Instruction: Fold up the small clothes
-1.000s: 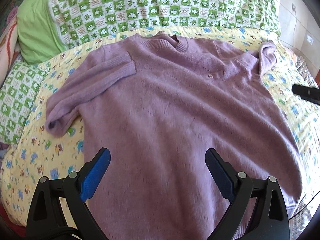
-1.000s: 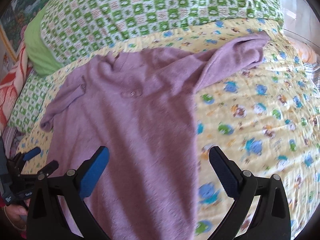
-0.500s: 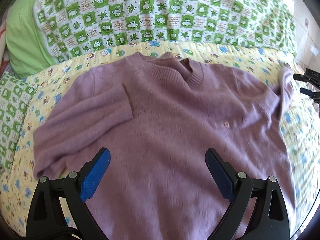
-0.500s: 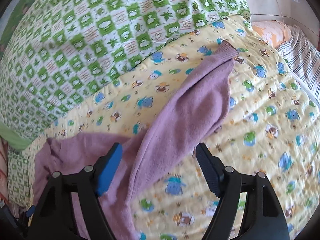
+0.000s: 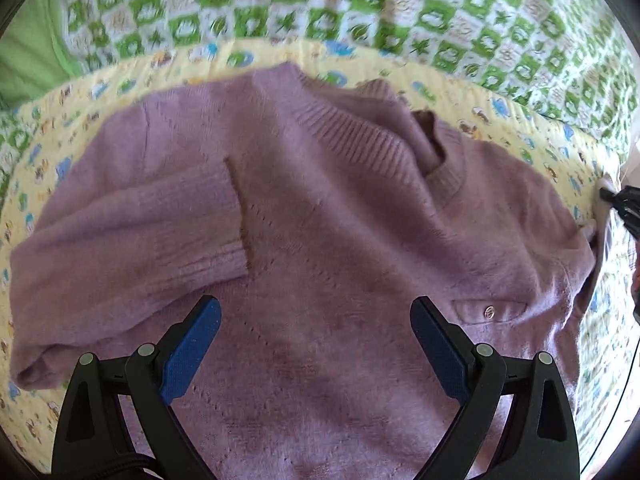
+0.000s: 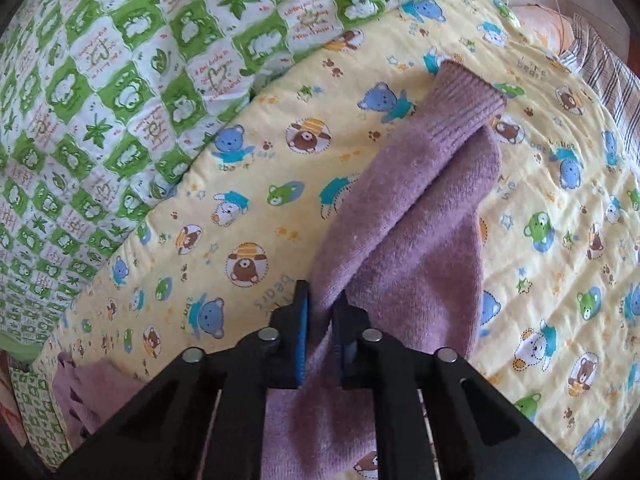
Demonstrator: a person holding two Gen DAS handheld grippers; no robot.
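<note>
Right tongs: jaws have just been closing and now pinch a fold of the purple sweater's sleeve, partway up its length, well short of the ribbed cuff. Only a thin ridge of knit sits between the pads.

Risks, as I judge them: the bite looks shallow, so the fluffy knit could slip out once the sleeve is carried across. The cuff end beyond the grip lies loose on the bedspread; it may trail or double under and leave a lumpy fold. Pulling hard could also drag the whole garment off square.

Left tongs: jaws wide apart, holding nothing, hovering over the sweater body. Nothing pins the body, hence the drag risk.

Sweater itself: soft, fuzzy purple knit, spread front-up on the yellow bear-print bedspread. A small button tab shows on the chest, ribbed collar beyond it. The other sleeve is already laid across the chest. Farther off, the green-checked quilt lies along the bed.
</note>
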